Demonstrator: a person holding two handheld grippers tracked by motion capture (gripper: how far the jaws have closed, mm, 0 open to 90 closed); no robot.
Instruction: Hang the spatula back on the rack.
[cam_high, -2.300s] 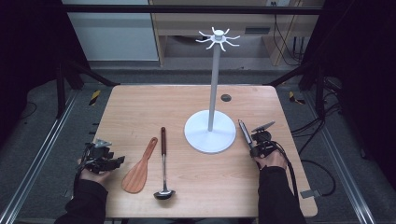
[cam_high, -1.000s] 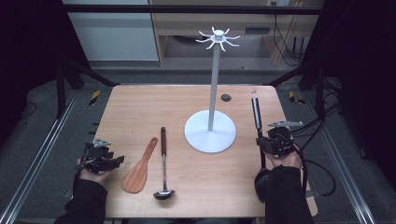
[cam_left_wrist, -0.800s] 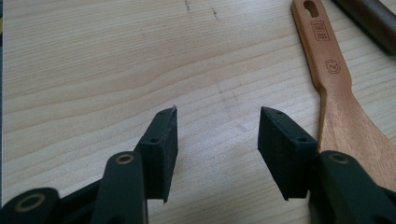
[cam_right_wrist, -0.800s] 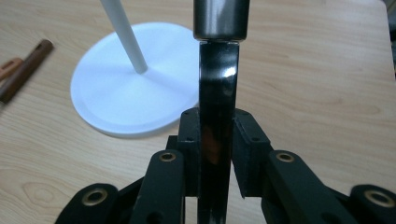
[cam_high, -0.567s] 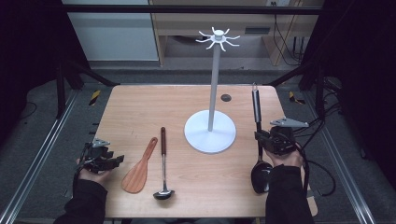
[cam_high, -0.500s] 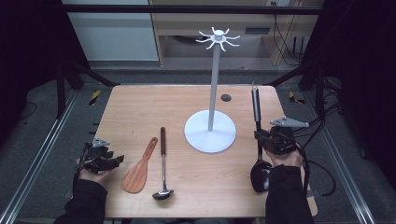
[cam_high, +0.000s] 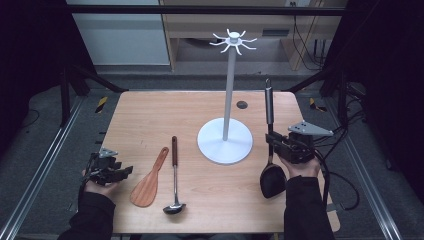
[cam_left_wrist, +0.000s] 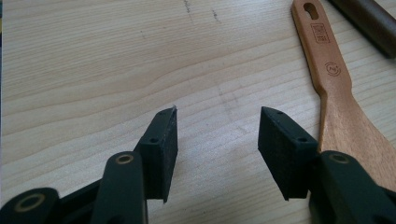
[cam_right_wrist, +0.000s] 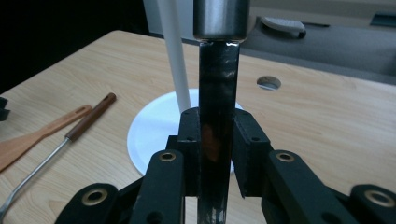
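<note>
My right gripper (cam_high: 273, 146) is shut on the flat black shaft of a black spoon (cam_high: 270, 111), held upright with its steel-capped handle up and its bowl hanging below my hand. In the right gripper view the spoon (cam_right_wrist: 218, 93) is clamped between both pads of the right gripper (cam_right_wrist: 217, 149). Just left of it stands a white hook stand (cam_high: 224, 142) with its pole (cam_right_wrist: 173, 51). My left gripper (cam_high: 124, 171) rests at the table's left front, and the left gripper (cam_left_wrist: 217, 144) is open over bare wood. A wooden spatula (cam_left_wrist: 336, 107) lies beside it.
A wooden spatula (cam_high: 149, 180) and a steel ladle with a brown handle (cam_high: 174, 170) lie side by side between my hands. A round cable hole (cam_high: 242, 104) sits at the table's back behind the stand base. Cables trail off the table's right side.
My right hand has swung the black spoon from a slant near the table to upright and raised it a little beside the stand. The left gripper has stayed put.
</note>
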